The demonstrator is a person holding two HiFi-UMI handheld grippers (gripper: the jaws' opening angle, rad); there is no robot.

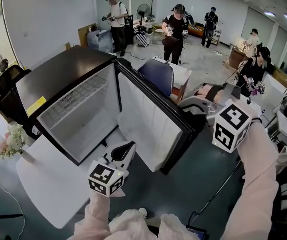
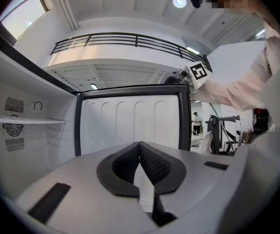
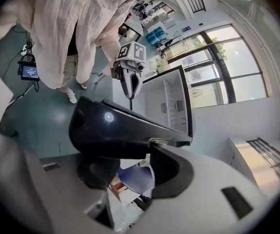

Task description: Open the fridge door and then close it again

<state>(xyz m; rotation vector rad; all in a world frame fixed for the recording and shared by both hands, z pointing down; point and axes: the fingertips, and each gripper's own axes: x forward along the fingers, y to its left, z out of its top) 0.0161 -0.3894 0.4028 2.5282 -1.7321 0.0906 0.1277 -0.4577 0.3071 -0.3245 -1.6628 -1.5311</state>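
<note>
A small black fridge [image 1: 58,76] stands on a white table, its door [image 1: 148,124] swung wide open with the white inner liner showing. In front of the open compartment my left gripper [image 1: 123,151] is shut on nothing; in its own view the left gripper [image 2: 140,150] points at the door liner [image 2: 130,126]. The right gripper's marker cube [image 1: 232,126] sits at the door's outer corner and hides its jaws. In the right gripper view the black door edge [image 3: 125,130] lies between the wide-spread jaws of my right gripper [image 3: 130,165]. No pad clearly presses on it.
The white table [image 1: 48,179] reaches toward me below the fridge, with a bunch of flowers [image 1: 8,141] at its left end. A blue chair [image 1: 158,74] stands behind the door and a black chair [image 1: 8,99] at the left. Several people stand in the back.
</note>
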